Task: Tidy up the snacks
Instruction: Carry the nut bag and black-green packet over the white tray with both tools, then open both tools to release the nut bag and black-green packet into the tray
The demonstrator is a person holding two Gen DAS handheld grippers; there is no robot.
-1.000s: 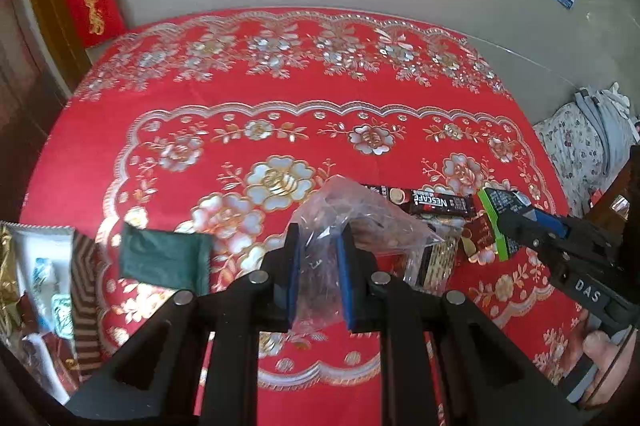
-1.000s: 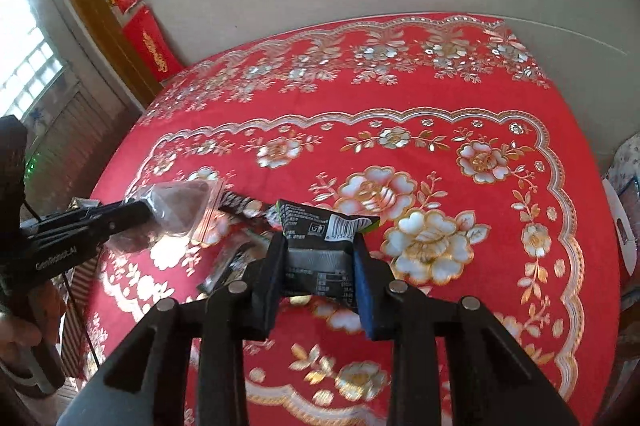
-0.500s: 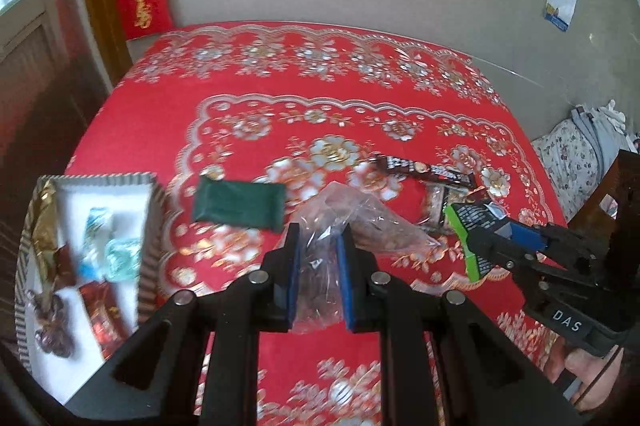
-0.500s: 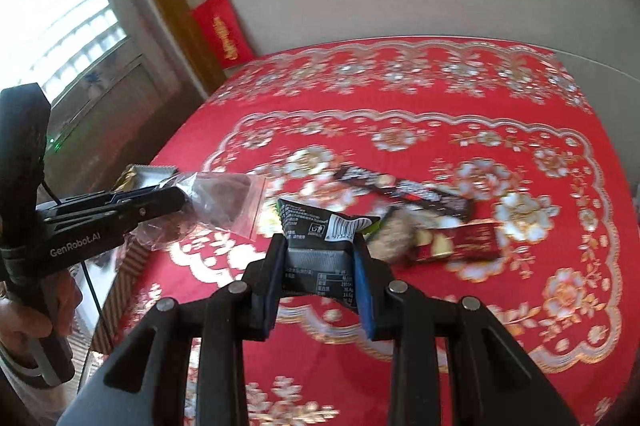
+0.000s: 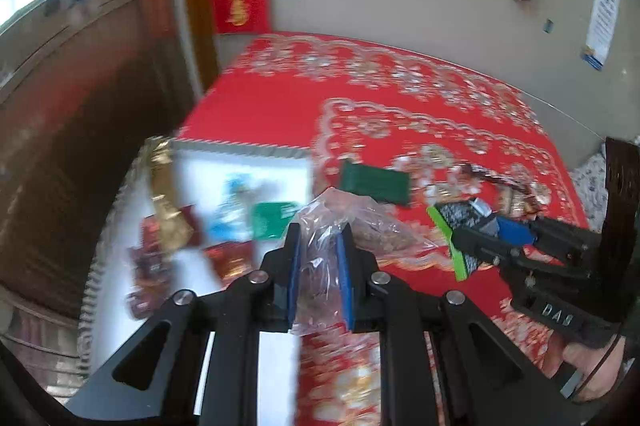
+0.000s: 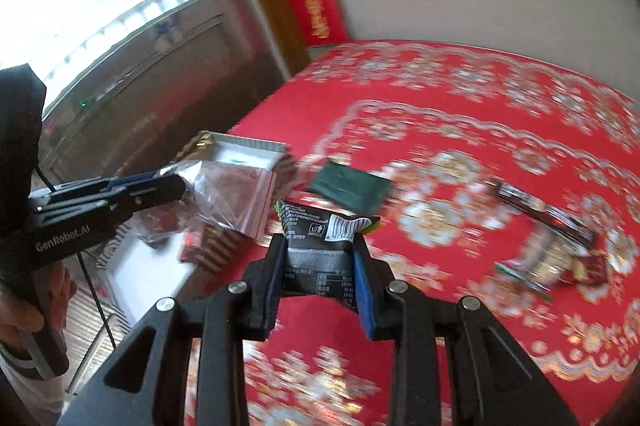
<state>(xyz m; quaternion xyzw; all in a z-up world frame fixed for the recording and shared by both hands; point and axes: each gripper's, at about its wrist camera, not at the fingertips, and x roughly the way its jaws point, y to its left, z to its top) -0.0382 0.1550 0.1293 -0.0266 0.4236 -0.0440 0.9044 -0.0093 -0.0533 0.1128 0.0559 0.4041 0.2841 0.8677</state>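
Your white tray [image 5: 240, 151] sits at the surface's [image 5: 400, 93] left edge; far half lies bare. "GenRobot.AI" reads on your left hand-held gripper [image 6: 180, 185], closed on a clear bag [image 5: 320, 226] above the tray's right rim. Right hand-held gripper [image 6: 320, 262] clamps a black barcoded packet [image 6: 320, 226] over the near edge.

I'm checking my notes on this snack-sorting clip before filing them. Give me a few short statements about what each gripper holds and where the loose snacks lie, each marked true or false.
1. The left gripper is shut on a clear plastic bag. True.
2. The right gripper is open with nothing in it. False: it is shut on a black snack packet.
3. A dark green packet lies on the red tablecloth. True.
4. The white tray holds nothing. False: several wrapped snacks lie in it.
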